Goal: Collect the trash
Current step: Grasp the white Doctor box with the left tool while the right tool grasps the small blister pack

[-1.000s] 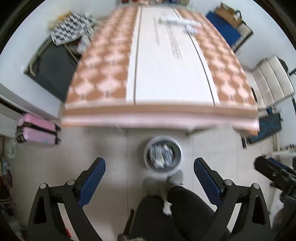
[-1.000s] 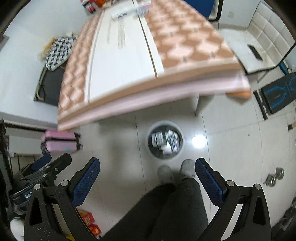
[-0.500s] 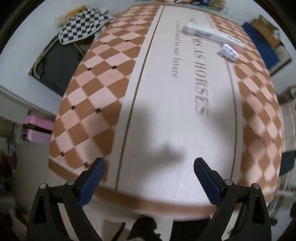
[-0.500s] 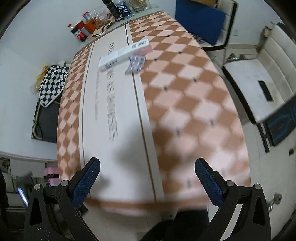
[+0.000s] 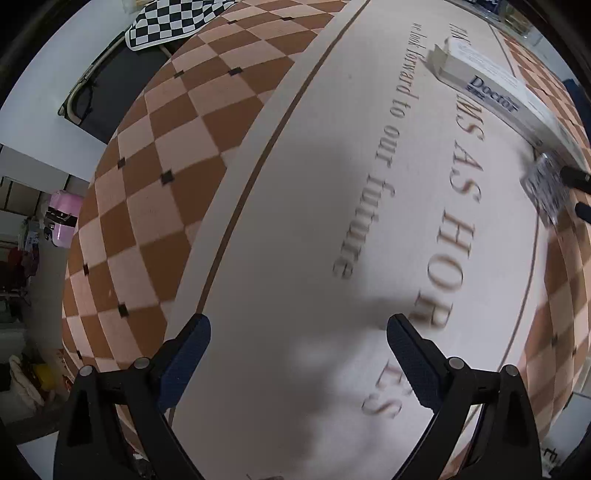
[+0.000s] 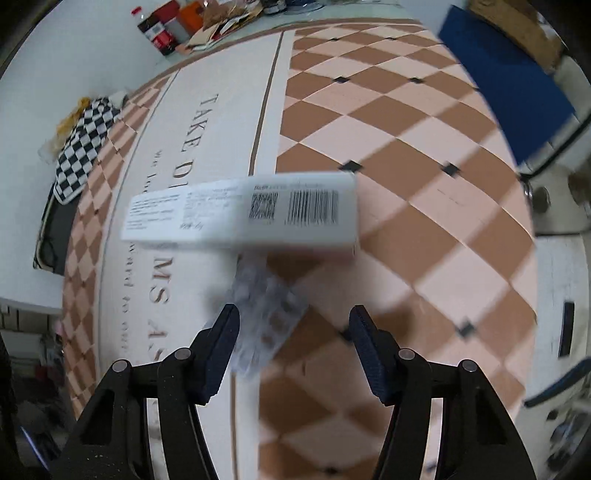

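Note:
A long white carton [image 6: 240, 216] with a barcode lies across the table; it also shows in the left wrist view [image 5: 502, 96], printed "Doctor". A silvery blister pack [image 6: 266, 325] lies flat just in front of it and partly between the open jaws of my right gripper [image 6: 293, 345], close to the left finger. The pack also shows in the left wrist view [image 5: 545, 184], with the right gripper's fingertips [image 5: 574, 177] beside it. My left gripper [image 5: 297, 350] is open and empty over the table's white middle strip.
The table [image 6: 424, 206] has a checkered brown and pink cloth with a lettered white strip. Bottles and packets [image 6: 173, 27] stand at its far end. A blue panel [image 6: 506, 81] leans at the right, a checkered cloth [image 6: 81, 144] lies at the left.
Both grippers have moved forward over the table and lower. The right one has closed in on the blister pack and its jaws stand narrower. The floor bin has left the view.

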Demonstrator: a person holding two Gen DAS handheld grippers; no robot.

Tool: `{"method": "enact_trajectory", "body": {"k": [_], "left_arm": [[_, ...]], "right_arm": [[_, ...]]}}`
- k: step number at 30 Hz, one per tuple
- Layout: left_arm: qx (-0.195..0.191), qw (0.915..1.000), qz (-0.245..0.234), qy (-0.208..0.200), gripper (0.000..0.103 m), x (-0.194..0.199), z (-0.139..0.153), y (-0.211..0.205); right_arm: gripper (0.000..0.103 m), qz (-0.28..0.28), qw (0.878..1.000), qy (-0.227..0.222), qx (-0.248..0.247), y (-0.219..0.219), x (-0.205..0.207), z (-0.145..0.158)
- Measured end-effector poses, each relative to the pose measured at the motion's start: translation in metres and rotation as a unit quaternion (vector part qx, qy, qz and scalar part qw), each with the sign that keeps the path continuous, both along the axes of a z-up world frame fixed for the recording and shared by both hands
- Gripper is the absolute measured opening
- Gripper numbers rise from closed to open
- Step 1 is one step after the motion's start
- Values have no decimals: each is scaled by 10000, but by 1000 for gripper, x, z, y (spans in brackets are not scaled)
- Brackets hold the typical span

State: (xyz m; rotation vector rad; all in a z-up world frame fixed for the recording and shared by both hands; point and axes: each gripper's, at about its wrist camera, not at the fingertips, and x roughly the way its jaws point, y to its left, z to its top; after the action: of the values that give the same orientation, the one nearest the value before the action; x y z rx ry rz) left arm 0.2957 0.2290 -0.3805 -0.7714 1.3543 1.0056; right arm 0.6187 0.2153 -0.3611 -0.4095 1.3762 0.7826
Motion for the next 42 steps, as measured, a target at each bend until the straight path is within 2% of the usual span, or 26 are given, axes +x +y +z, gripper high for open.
{"method": "enact_trajectory", "body": {"k": [2,3,4,6,7,11,14,17,18,21,23,25,27,28,32,33,34,37,39,42], "left_arm": [[19,10000,52,38,98,3,0,6],[30,10000,75,57,98,3,1,8],[34,9999,98,83,98,3,1,10],[33,9998,116,131,98,3,2,12],[31,9998,120,148,98,4,3,13],[66,9998,65,165,98,17,8,16],[71,10000,-7,69,98,29,16,17],[127,9998,-159,7,98,48,25,15],[130,9997,-214,-28,98,54,28,14],[163,9976,-641,-221,98,80,36,13],[276,9915,-1245,-264,98,114,42,8],[501,9775,-2044,-170,98,147,46,3],[761,9569,-2802,-31,98,180,51,-1],[906,9437,-3181,65,98,195,52,-1],[1210,8776,-4625,358,98,244,52,-8],[1224,8573,-4980,442,98,253,48,-11],[1186,8412,-5250,523,98,261,44,-14],[946,8038,-5826,742,98,274,31,-17],[703,7837,-6107,888,98,280,17,-16],[514,7680,-6301,1027,97,284,6,-16]], "right_arm": [[65,76,9999,-42,86,1,-3,-3],[62,164,9997,-39,182,3,-8,-3],[48,301,9991,35,284,6,-12,-4],[22,457,9986,-112,260,10,-21,-7],[18,489,9982,-104,319,10,-25,-7],[9,423,9971,-56,632,1,-30,6],[6,249,9961,-44,840,-18,-25,26],[5,-75,9946,168,1023,-42,-13,43],[1,-203,9939,164,1071,-52,-6,50],[0,-544,9929,53,1059,-74,19,63],[0,-779,9926,3,929,-87,40,62],[0,-1055,9911,-36,809,-100,67,56],[0,-1274,9892,-35,724,-108,89,51],[0,-1354,9885,-41,666,-111,100,48],[0,-1530,9871,71,475,-119,130,36],[0,-1581,9863,110,451,-120,136,33],[1,-1588,9863,157,422,-121,140,32],[1,-1707,9840,339,373,-122,151,27],[2,-1758,9826,510,310,-122,156,21],[3,-1728,9818,752,243,-122,155,13]]}}
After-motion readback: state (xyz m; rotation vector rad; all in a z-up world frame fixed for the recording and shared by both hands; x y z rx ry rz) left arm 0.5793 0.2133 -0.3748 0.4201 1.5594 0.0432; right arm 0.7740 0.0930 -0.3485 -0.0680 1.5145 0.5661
